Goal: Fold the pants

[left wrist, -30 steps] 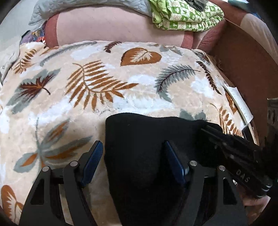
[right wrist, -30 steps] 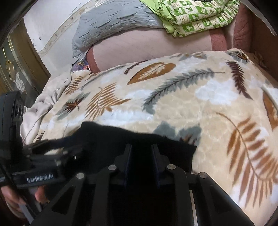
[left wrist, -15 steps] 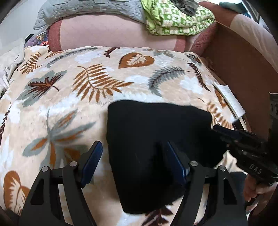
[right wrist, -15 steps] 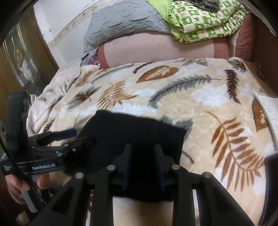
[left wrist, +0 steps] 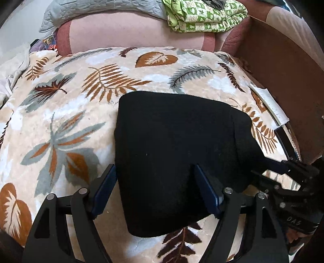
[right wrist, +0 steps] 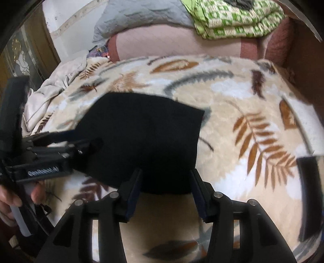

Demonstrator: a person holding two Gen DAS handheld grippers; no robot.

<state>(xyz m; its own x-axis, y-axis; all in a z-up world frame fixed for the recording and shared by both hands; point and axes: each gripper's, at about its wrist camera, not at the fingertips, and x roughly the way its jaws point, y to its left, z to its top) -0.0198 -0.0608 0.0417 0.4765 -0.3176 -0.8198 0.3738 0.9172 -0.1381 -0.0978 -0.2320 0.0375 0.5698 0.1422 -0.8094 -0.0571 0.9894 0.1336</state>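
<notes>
The black pants [left wrist: 176, 153] lie folded into a compact block on the leaf-patterned blanket [left wrist: 81, 101]. My left gripper [left wrist: 156, 192] hovers at the block's near left part. Its jaws are opening wide, one blue pad [left wrist: 105, 190] at the pants' left edge, the other over the cloth, neither pressing. In the right wrist view the pants [right wrist: 141, 137] fill the middle. My right gripper [right wrist: 165, 190] is at their near edge with its jaws opening, and the edge lies loose between them. The left gripper [right wrist: 87, 137] shows at the left there, and the right gripper [left wrist: 263, 168] shows at the right edge of the left wrist view.
A pink bolster [left wrist: 131, 30] lies along the far side, with a green-and-white folded quilt [left wrist: 202, 16] and a grey quilted cover [left wrist: 91, 8] on it. A brown board [left wrist: 283, 70] walls the right side, with a white paper strip [left wrist: 271, 105] beside it. A crumpled pale sheet [right wrist: 52, 91] lies at the left.
Both grippers have drawn back toward the near edge, so more of the pants shows. The right jaws went from nearly closed on the cloth to spread apart. The left jaws widened slightly.
</notes>
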